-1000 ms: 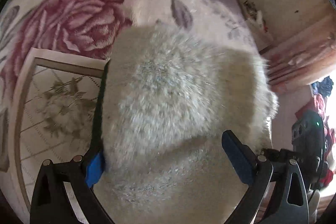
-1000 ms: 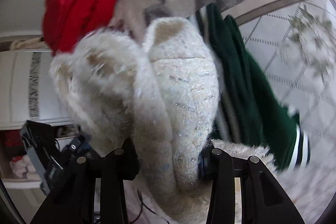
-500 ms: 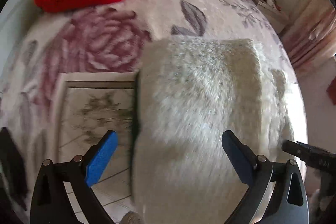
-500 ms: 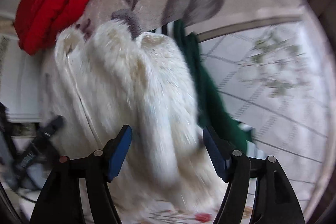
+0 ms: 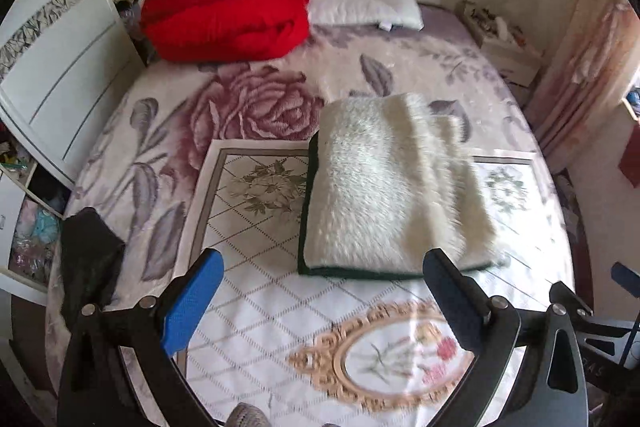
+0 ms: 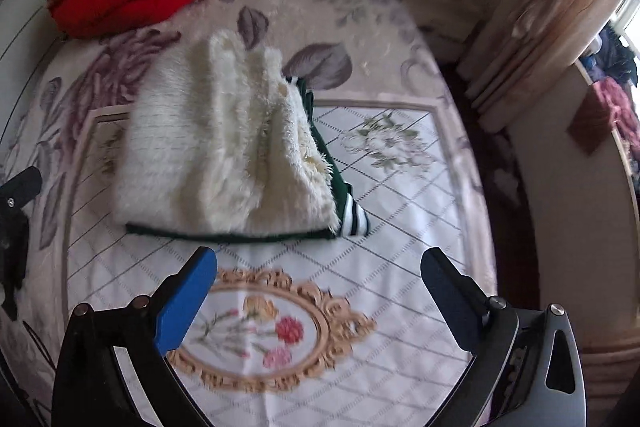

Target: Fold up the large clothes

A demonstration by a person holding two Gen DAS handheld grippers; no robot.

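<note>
A folded cream fluffy garment [image 5: 388, 187] lies on the bed, on top of a folded dark green garment [image 5: 306, 227] with white stripes. Both show in the right wrist view too, the cream one [image 6: 216, 155] over the green one [image 6: 340, 187]. My left gripper [image 5: 320, 291] is open and empty, held back from the pile's near edge. My right gripper [image 6: 320, 287] is open and empty, also just in front of the pile.
A floral bedspread [image 5: 248, 307] covers the bed. A red folded blanket [image 5: 228, 15] and a white pillow [image 5: 364, 7] lie at the head. A black cloth [image 5: 88, 255] lies at the left edge. A white wardrobe [image 5: 52, 67] stands left, curtains [image 6: 532, 39] right.
My right gripper has let go of the cream garment, and the left, open all along, has come off it. Both have pulled back. The garment now lies folded on the green one.
</note>
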